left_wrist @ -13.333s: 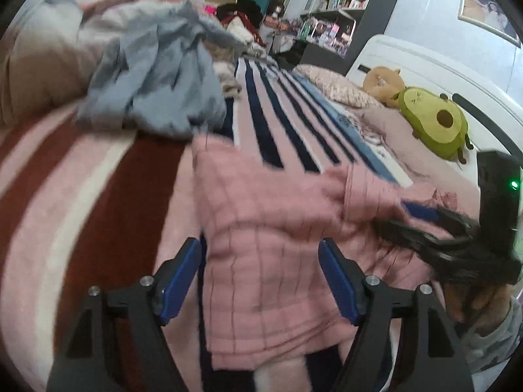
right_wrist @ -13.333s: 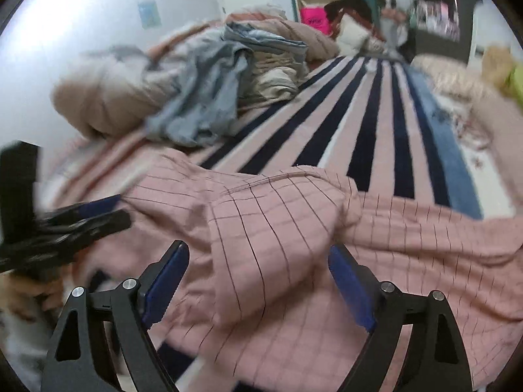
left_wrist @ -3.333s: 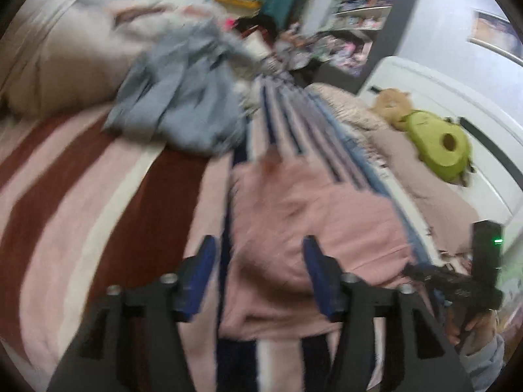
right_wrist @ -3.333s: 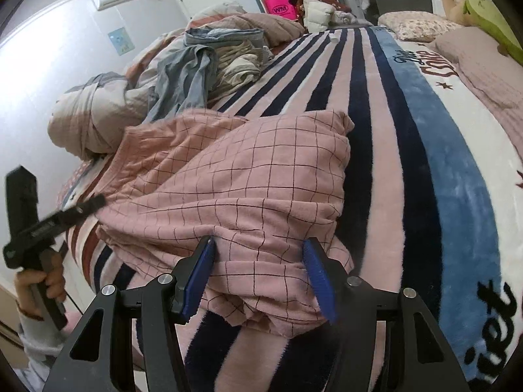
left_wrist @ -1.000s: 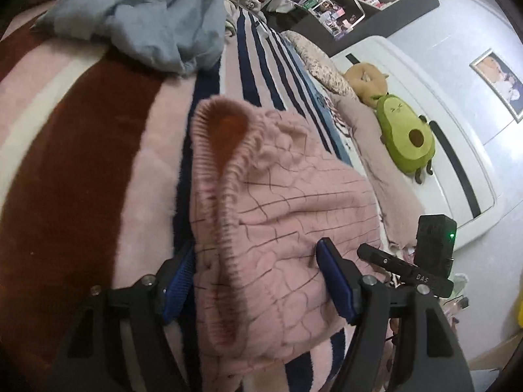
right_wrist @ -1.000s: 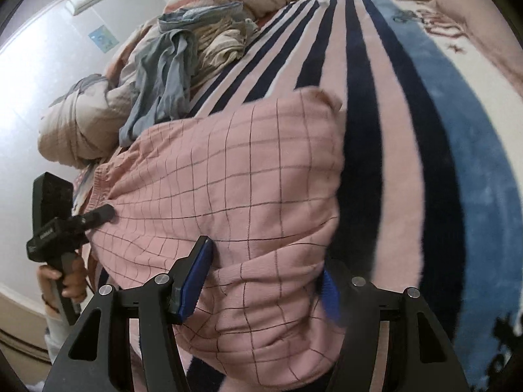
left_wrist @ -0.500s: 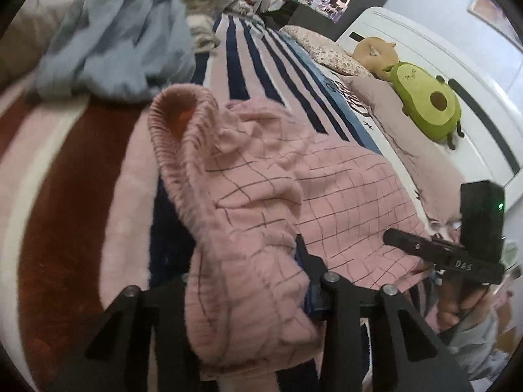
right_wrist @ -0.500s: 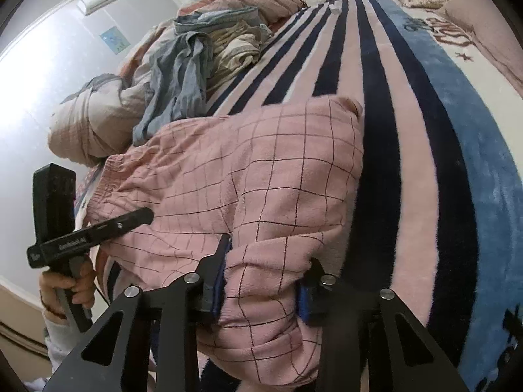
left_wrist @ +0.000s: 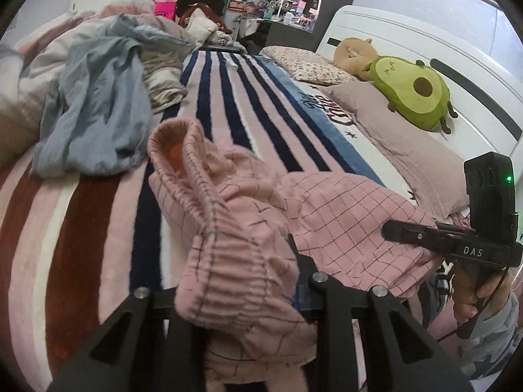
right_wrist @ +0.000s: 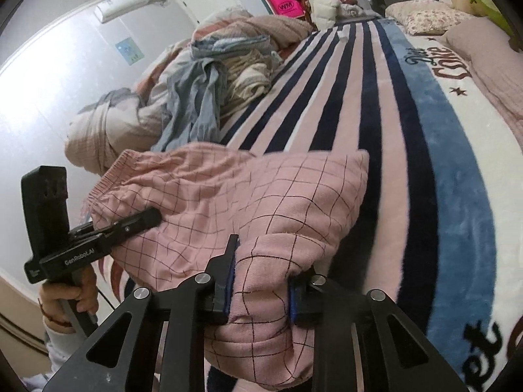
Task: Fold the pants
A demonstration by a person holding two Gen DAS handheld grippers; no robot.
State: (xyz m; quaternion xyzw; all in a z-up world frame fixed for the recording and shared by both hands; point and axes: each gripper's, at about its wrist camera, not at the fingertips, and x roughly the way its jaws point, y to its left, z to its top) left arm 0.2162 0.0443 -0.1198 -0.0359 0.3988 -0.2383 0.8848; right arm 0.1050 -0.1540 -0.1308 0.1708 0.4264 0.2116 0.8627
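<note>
Half a second ago both tools were closing; now the left tool (left_wrist: 242, 281) is clamped on the ribbed waistband of the pink checked pants (left_wrist: 343, 222) and the right tool (right_wrist: 260, 281) pinches a bunched fold at the opposite end, cloth spreading ahead over the striped blanket (right_wrist: 408, 150). The left tool's side reads "GenRobot.AI", the right's "DAS"; the blanket's script isn't legible in full.

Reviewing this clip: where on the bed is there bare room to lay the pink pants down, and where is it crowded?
Free: the striped blanket beyond the pink checked pants, between the blue clothes heap and the pillows; also the red-striped patch left of the pants. Crowded: the laundry pile and the headboard side with the avocado plush.
</note>
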